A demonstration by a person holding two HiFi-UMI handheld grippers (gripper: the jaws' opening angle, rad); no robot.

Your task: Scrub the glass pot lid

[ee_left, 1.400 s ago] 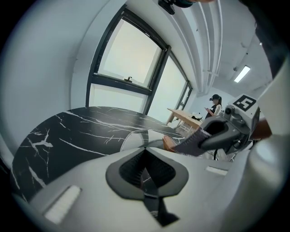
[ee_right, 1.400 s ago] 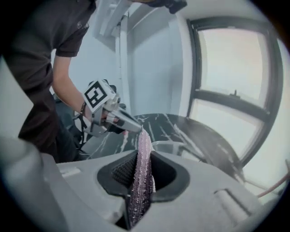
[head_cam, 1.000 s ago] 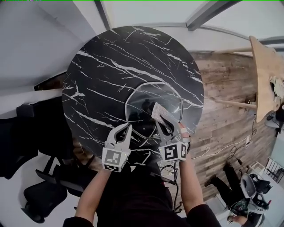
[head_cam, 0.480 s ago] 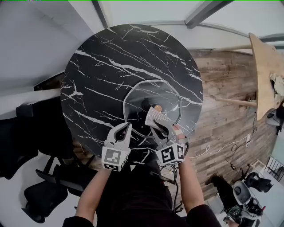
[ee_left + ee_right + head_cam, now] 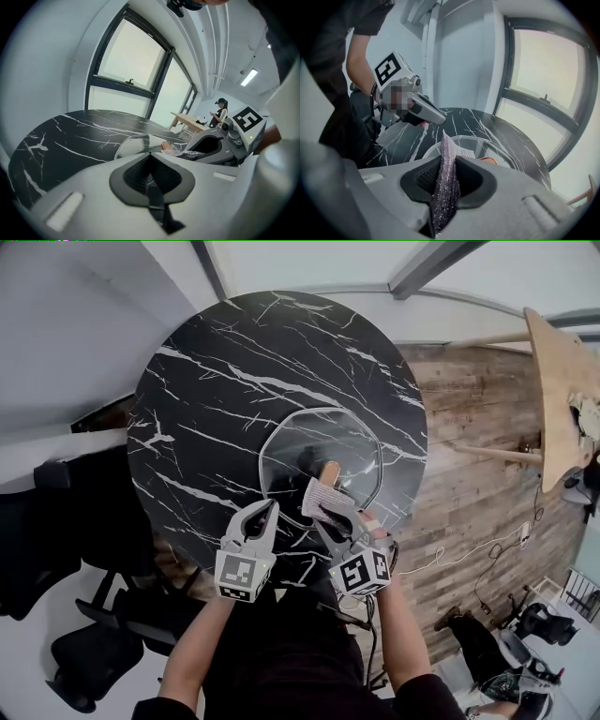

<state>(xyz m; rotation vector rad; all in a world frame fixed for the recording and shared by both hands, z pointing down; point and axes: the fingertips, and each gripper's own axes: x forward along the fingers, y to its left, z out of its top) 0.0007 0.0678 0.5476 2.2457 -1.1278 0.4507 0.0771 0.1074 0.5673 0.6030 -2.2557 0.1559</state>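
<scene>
The glass pot lid [image 5: 319, 457] lies flat on the round black marble table [image 5: 216, 381], its wooden knob [image 5: 330, 470] pointing up. My right gripper [image 5: 323, 507] is shut on a grey scrubbing cloth [image 5: 319, 495], which hangs over the lid's near rim just in front of the knob. In the right gripper view the cloth [image 5: 447, 164] stands upright between the jaws, with the lid [image 5: 487, 145] beyond. My left gripper [image 5: 266, 512] is shut with nothing in it, its tips just off the lid's near-left rim. The left gripper view shows the lid [image 5: 140, 140] ahead.
Black office chairs [image 5: 56, 521] stand at the left of the table. A wooden table [image 5: 562, 399] and cables [image 5: 469, 554] are on the plank floor [image 5: 469, 456] to the right. A person [image 5: 219, 112] stands far off by that wooden table.
My right gripper has drawn the cloth back across the lid, from right of the knob toward the near rim. The left gripper has stayed put.
</scene>
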